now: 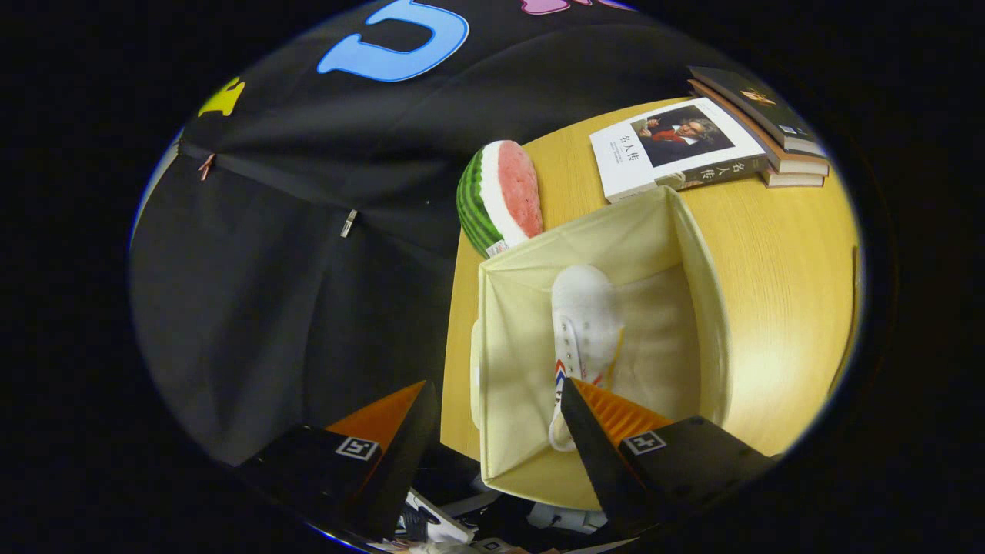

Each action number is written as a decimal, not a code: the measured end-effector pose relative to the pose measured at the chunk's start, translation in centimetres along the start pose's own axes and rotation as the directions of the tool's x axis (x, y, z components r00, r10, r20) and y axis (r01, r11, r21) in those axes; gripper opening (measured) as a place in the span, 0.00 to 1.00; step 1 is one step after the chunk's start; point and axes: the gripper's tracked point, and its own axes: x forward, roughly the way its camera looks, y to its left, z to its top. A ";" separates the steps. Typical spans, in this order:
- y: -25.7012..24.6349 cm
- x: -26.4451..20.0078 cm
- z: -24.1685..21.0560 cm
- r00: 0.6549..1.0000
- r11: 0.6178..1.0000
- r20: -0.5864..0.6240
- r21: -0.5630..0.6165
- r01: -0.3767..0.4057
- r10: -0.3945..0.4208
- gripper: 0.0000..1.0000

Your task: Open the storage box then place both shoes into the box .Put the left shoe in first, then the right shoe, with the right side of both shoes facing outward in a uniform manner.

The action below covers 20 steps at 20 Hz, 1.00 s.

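Your storage box (696, 254) stands open on the wooden table (785, 261) — a soft, cream fabric cube with slack, slightly bowed walls and a square mouth. Inside it lies one white shoe (585, 323), toe pointing away from you, heel toward your fingers; it has a rounded canvas toe, a row of eyelets and a red-and-blue stripe on its side. It rests near the middle of the box floor, and you cannot tell whether it is the left shoe or the right.

Your gripper (492, 408) hangs above the box's near edge with its fingers spread wide, gripping nothing — one finger (616, 415) over the shoe's heel, the other outside the box wall.

Beyond the box sit a plush watermelon slice (500, 196) with a fuzzy pink face and striped green rind, and a small stack of books (716, 142).
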 end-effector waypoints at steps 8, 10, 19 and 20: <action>-6.2 -10.8 4.0 0.976 0.985 0.197 -0.123 0.123 -0.097 0.99; -9.6 -14.5 4.8 0.957 0.978 0.248 -0.100 0.183 -0.154 0.99; -28.2 -26.9 3.6 0.846 0.891 0.288 0.070 0.449 -0.449 0.99; -29.9 -27.7 3.3 0.842 0.886 0.277 0.107 0.452 -0.463 0.99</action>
